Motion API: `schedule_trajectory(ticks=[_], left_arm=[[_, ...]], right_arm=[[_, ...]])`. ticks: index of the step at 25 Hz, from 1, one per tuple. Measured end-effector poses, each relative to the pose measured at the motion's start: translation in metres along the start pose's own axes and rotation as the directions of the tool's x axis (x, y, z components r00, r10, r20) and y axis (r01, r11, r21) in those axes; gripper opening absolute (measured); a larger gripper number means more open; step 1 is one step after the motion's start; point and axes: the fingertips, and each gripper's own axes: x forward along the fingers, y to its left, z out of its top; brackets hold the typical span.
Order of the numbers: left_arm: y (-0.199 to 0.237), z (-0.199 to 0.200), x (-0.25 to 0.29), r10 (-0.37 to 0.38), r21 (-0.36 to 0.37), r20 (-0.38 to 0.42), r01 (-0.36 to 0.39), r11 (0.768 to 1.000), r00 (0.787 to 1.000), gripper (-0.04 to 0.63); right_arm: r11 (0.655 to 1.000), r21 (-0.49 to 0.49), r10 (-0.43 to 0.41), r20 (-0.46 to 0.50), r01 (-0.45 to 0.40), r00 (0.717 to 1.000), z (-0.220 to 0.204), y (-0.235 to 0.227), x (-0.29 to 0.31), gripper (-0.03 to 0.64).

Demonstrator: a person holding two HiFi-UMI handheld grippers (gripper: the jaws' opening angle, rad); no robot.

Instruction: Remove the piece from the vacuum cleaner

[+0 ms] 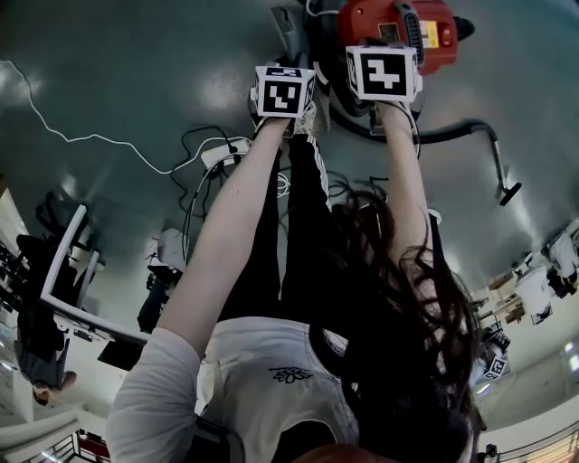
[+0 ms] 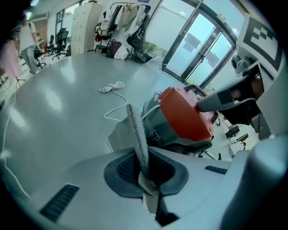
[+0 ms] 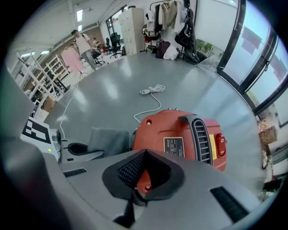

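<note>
From above, my left claw (image 1: 284, 90) and right claw (image 1: 382, 72) reached down side by side at arm's length. Both were over the red vacuum cleaner (image 1: 398, 25), whose hose (image 1: 457, 136) curled away to the right. I held them close, I judge, so one could pull while the other stood ready to steady the machine.

Along my left claw, the jaws were clamped on the thin edge of a grey speckled piece (image 2: 136, 130), which stood up edge-on between them. The vacuum cleaner sat just behind it, tilted, its red top toward my right claw. Taking the edge gave me a firm pinch on something flat.

Along my right claw, the jaws met at their tips with nothing pinched. Only the red of the vacuum cleaner showed through the gap behind them. The claw hung above the machine's top. The grey piece (image 3: 107, 140) lay at the machine's left side, in my left claw. Whether it had come fully free I could not tell.
</note>
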Motion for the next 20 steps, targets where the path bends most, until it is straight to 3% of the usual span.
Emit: schedule_trajectory(ticks=[2,5,15,20], left_arm=[[0.000,0.000,-0.001,0.000,0.007,0.009,0.000,1.000,1.000,0.015],[-0.001,-0.003,-0.007,-0.001,0.021,0.043,0.001,1.000,0.999,0.015],[0.004,-0.014,-0.018,-0.004,-0.046,0.087,0.008,0.999,0.996,0.015],[0.002,-0.012,-0.019,-0.019,0.018,0.092,0.018,1.000,0.996,0.015]], right_arm=[[1.000,-0.003,-0.028,-0.034,0.028,0.999,-0.009,0.001,0.000,0.011],[0.996,-0.046,-0.072,-0.010,0.072,0.997,-0.002,0.003,0.003,0.011],[0.996,-0.043,-0.080,-0.011,0.080,0.997,-0.003,0.001,-0.001,0.011],[0.995,-0.044,-0.090,-0.014,0.089,0.996,-0.002,0.000,-0.001,0.011]])
